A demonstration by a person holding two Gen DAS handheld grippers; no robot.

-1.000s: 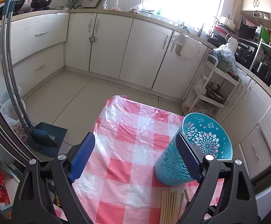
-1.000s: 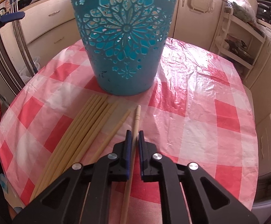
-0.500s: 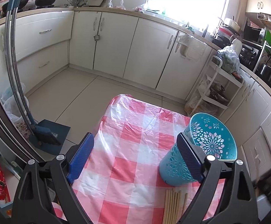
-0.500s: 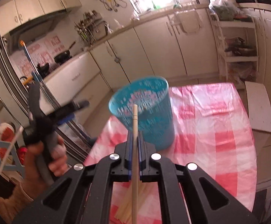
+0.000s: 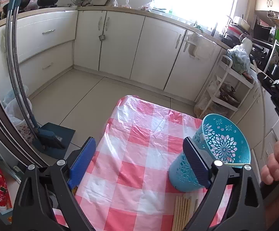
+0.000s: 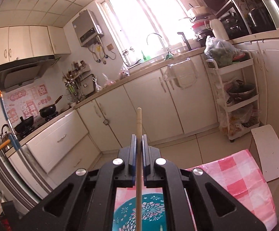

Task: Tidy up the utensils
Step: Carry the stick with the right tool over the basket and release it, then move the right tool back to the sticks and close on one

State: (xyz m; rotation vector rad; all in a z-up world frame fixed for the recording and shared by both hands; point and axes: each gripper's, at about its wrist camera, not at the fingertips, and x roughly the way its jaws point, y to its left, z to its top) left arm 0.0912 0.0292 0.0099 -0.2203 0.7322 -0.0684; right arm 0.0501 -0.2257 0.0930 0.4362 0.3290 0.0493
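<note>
A teal perforated holder (image 5: 212,150) stands on the red-and-white checked table (image 5: 135,154). Several wooden chopsticks (image 5: 181,211) lie on the cloth just in front of it. My left gripper (image 5: 139,163) is open and empty, its right finger beside the holder. My right gripper (image 6: 139,140) is shut on one chopstick (image 6: 139,154), held upright above the holder's mouth (image 6: 151,211). The lower end of the chopstick points down into the holder. The right gripper also shows in the left wrist view (image 5: 272,88), above the holder.
White kitchen cabinets (image 5: 120,44) run along the far wall. A white shelf trolley (image 5: 228,88) stands right of the table. A dustpan and broom (image 5: 47,136) stand on the floor at the left. A white board (image 6: 268,150) lies on the floor past the table.
My right gripper has lifted the chopstick off the table, tilted up and come over the holder's mouth. My left gripper has drawn back slightly and stayed open.
</note>
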